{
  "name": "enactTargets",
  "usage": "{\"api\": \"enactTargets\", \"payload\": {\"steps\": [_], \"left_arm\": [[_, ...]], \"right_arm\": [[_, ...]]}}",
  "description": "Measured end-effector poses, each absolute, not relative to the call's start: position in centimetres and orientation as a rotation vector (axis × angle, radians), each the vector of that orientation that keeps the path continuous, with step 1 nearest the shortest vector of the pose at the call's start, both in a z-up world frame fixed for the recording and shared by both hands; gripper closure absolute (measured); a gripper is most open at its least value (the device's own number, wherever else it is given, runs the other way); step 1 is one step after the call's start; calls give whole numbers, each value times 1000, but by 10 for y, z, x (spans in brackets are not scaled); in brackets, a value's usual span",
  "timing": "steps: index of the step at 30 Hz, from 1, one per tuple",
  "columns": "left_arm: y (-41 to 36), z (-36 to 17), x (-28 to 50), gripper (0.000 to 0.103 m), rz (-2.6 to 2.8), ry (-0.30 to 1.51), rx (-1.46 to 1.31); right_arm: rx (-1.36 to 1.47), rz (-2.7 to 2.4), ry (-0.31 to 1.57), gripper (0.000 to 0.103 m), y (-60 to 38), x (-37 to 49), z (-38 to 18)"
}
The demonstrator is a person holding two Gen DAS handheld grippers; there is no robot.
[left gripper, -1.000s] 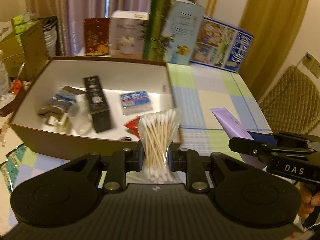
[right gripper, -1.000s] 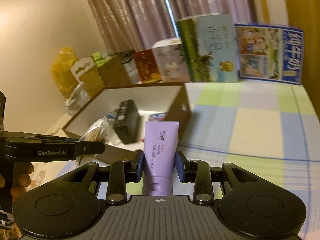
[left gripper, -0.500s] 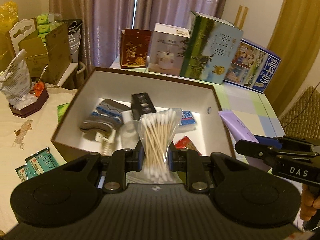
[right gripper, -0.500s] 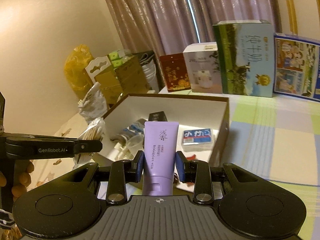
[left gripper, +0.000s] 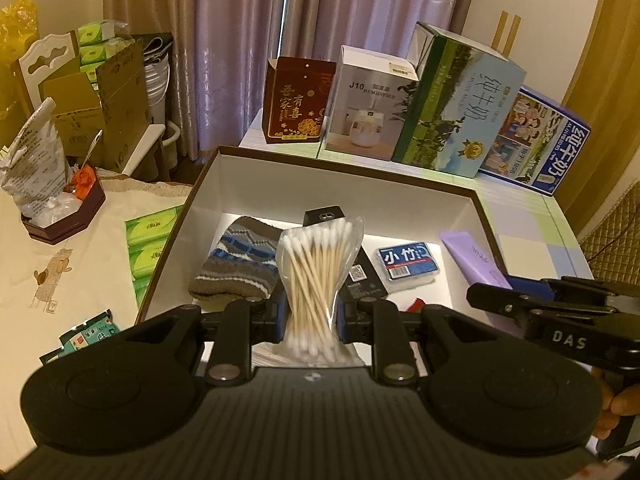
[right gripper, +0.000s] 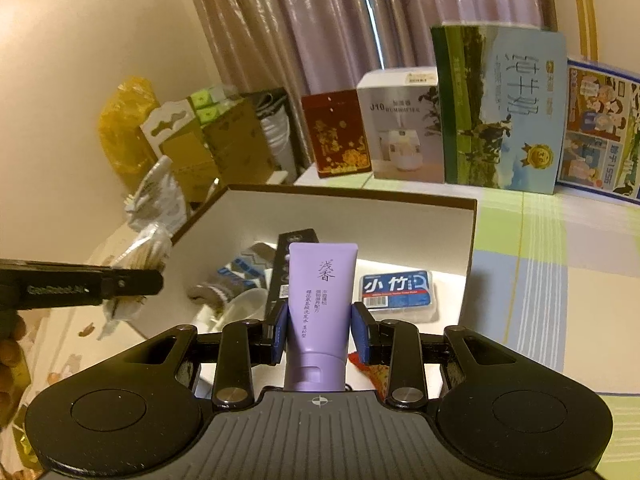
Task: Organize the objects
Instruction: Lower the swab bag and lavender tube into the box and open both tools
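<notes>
My left gripper (left gripper: 310, 318) is shut on a clear bag of cotton swabs (left gripper: 316, 276), held upright over the near edge of a brown box with a white inside (left gripper: 352, 196). My right gripper (right gripper: 320, 330) is shut on a purple tube (right gripper: 322, 300), cap end toward the camera, also over the box's near side. In the left wrist view the purple tube (left gripper: 476, 262) and right gripper (left gripper: 500, 302) come in from the right. Inside the box lie a striped knit sock (left gripper: 240, 264), a black carton (right gripper: 288, 276) and a blue pack (right gripper: 396, 290).
Behind the box stand a red carton (left gripper: 298, 100), a white humidifier box (left gripper: 368, 106), a tall green milk carton (left gripper: 460, 104) and a blue milk carton (left gripper: 536, 140). Green tissue packs (left gripper: 150, 248) and a dark tray (left gripper: 66, 220) lie left of the box. The checked tablecloth (right gripper: 560, 272) spreads right.
Both grippers have carried their loads leftward and over the box, which now fills the middle of both views. The grips on the swabs and tube are unchanged.
</notes>
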State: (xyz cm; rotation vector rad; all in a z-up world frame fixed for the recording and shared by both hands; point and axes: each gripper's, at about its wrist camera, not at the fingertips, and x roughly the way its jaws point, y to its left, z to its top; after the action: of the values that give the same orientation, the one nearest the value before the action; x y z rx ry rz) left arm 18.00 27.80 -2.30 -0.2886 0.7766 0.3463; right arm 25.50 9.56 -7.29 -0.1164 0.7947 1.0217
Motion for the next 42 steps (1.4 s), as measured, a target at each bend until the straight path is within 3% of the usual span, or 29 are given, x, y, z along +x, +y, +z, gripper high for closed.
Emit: {"api": "enactTargets", "payload": {"steps": [23, 42], "left_arm": [[318, -54, 220, 84, 310, 862, -306], [303, -76, 222, 81, 199, 939, -337]], "right_arm": [[-66, 916, 1012, 72, 144, 303, -128], [-64, 895, 994, 71, 130, 299, -121]]}}
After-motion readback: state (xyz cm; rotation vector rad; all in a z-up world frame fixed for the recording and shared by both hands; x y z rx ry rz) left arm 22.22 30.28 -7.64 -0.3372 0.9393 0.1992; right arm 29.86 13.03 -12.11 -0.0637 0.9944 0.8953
